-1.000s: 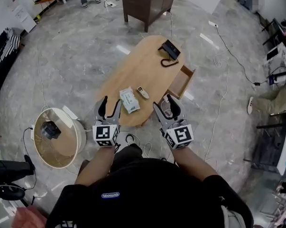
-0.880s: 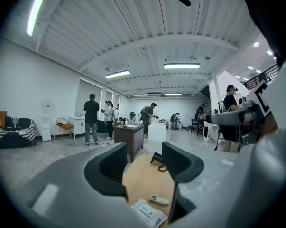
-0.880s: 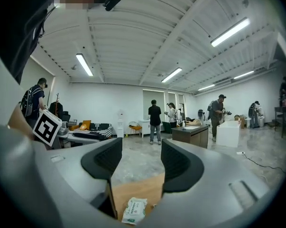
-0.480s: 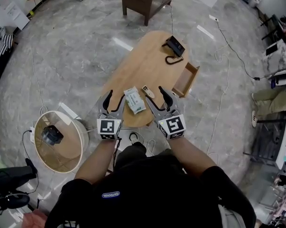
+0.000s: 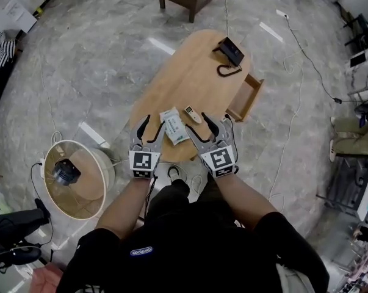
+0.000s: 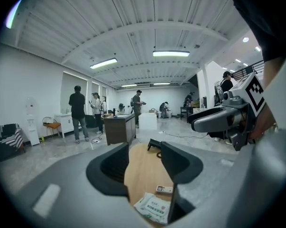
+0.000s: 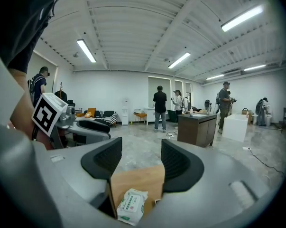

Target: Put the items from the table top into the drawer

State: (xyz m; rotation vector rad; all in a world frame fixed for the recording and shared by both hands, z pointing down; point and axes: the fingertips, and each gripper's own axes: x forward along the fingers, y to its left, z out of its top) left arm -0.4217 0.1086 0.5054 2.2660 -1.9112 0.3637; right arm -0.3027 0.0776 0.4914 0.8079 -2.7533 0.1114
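Both grippers are held at the near end of the table (image 5: pixel 190 72).

- **Left gripper** (image 5: pixel 152 127): jaws wide apart, holding nothing, at 9 o'clock of the wipes pack (image 5: pixel 173 126).
- **Right gripper** (image 5: pixel 199 127): jaws also wide apart and empty, at 3 o'clock of the pack.
- **Pack:** lies flat on the tabletop between the two grippers.
- **Remote** (image 5: pixel 193 114): just beside the pack, at 2 o'clock.
- **Drawer** (image 5: pixel 246 97): stands open at the table's side, farther out at 2 o'clock.
- **Phone** (image 5: pixel 230 50): at the far end, 1 o'clock.

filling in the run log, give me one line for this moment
left gripper: open, empty | right gripper: open, empty | wipes pack, remote: on table | drawer: open
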